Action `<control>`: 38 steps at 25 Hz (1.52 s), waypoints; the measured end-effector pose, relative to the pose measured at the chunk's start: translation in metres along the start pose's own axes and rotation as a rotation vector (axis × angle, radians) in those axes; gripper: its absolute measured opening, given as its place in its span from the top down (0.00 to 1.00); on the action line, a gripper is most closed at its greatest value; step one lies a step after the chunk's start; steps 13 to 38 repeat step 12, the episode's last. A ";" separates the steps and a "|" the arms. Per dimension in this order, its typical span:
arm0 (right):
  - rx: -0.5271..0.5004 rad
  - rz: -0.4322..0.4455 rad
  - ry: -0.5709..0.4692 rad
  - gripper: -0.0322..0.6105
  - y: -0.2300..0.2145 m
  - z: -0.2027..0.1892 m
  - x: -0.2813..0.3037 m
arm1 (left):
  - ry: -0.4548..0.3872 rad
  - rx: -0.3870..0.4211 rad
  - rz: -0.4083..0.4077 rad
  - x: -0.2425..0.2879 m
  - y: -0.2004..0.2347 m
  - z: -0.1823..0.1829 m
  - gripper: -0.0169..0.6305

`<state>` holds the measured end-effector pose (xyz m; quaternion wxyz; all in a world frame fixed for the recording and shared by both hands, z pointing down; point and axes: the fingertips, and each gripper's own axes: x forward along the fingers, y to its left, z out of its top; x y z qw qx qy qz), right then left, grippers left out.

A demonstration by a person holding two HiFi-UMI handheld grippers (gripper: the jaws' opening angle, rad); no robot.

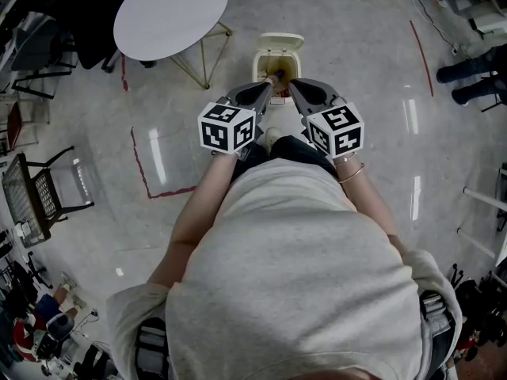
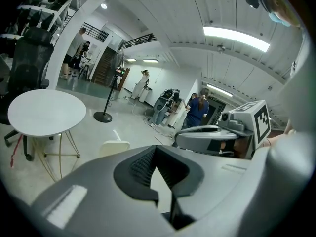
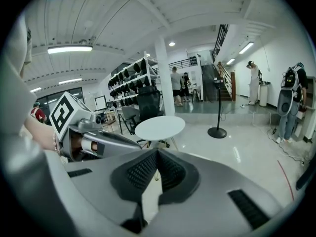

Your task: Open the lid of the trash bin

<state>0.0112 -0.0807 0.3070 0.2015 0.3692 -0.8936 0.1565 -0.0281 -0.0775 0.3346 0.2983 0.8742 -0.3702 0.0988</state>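
I see the bin (image 1: 277, 68) on the floor just ahead of the person, its lid (image 1: 282, 41) tipped up at the far edge and the inside showing. The left gripper (image 1: 270, 84) and right gripper (image 1: 291, 85) hang side by side over the bin's near edge, each with jaws pressed together on nothing. Their cubes carry black-and-white square markers. A round table (image 1: 170, 14) stands left of the bin, with red tape (image 1: 141, 165) on the floor nearer.
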 end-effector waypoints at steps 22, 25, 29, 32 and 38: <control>0.031 0.009 0.018 0.94 0.004 -0.009 0.003 | -0.001 -0.001 0.003 -0.005 0.002 -0.004 0.96; 0.031 0.009 0.018 0.94 0.004 -0.009 0.003 | -0.001 -0.001 0.003 -0.005 0.002 -0.004 0.96; 0.031 0.009 0.018 0.94 0.004 -0.009 0.003 | -0.001 -0.001 0.003 -0.005 0.002 -0.004 0.96; 0.031 0.009 0.018 0.94 0.004 -0.009 0.003 | -0.001 -0.001 0.003 -0.005 0.002 -0.004 0.96; 0.031 0.009 0.018 0.94 0.004 -0.009 0.003 | -0.001 -0.001 0.003 -0.005 0.002 -0.004 0.96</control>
